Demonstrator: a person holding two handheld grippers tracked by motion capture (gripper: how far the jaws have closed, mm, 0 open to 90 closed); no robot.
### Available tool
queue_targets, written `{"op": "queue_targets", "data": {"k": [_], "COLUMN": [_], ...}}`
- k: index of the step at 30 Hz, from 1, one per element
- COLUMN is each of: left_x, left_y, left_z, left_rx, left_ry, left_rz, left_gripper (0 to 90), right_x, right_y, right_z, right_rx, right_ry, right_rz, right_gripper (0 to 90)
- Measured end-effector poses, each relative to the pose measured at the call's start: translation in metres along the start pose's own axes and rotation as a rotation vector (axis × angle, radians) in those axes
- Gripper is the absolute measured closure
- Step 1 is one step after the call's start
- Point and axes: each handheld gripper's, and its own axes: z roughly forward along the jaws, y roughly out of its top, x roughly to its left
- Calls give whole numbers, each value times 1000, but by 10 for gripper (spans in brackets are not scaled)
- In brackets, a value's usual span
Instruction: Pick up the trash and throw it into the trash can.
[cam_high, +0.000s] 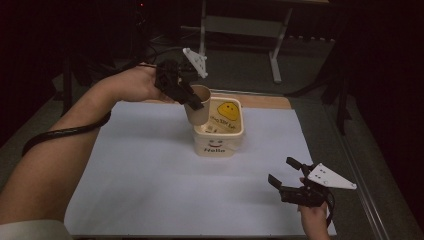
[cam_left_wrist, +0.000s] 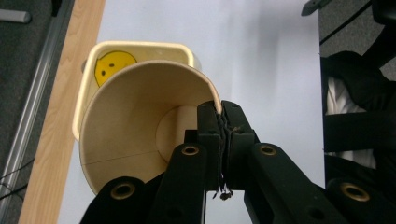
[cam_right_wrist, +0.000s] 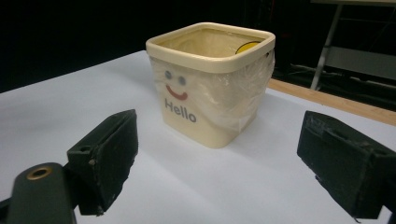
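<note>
Cup held over the bin

The left gripper (cam_high: 192, 100) is clamped on the cup (cam_high: 199, 105) rim at the bin's (cam_high: 220, 134) 10 o'clock; it should be centred before release. The right gripper (cam_high: 287, 175) is wide open, empty.

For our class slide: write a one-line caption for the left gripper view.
Left gripper pinches a paper cup's rim above the cream bin.

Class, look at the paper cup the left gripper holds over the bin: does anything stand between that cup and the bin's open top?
Nothing visible does. The left gripper pinches the rim of the paper cup, tilted at the edge of the cream "Hello" bin. The bin's mouth below is open, with only a thin plastic liner folded over its rim.
</note>
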Motion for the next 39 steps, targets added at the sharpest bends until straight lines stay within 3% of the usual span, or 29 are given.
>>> {"op": "queue_targets", "data": {"k": [8, 27, 32, 33, 34, 35, 36, 39], "left_x": [16, 41, 49, 51, 54, 54, 57, 57], "left_y": [11, 39, 41, 40, 39, 39, 39, 39], "left_z": [9, 27, 33, 35, 38, 38, 38, 39], "left_rx": [11, 37, 36, 33, 21, 21, 15, 21], "left_ry": [1, 7, 35, 42, 82, 82, 70, 80], "left_rz": [-16, 4, 15, 25, 59, 59, 3, -8], "left_gripper": [889, 884, 882, 875, 831, 766, 717, 609], "right_x": [0, 1, 0, 0, 0, 0, 0, 0], "right_y": [0, -1, -1, -1, -1, -1, -1, -1], "right_z": [0, 1, 0, 0, 0, 0, 0, 0], "right_rx": [3, 7, 6, 5, 6, 6, 6, 8], "right_ry": [3, 15, 13, 14, 14, 14, 15, 14], "right_rz": [7, -2, 1, 3, 2, 2, 0, 3], "right_gripper": [125, 125, 125, 125, 125, 125, 125, 125]}}
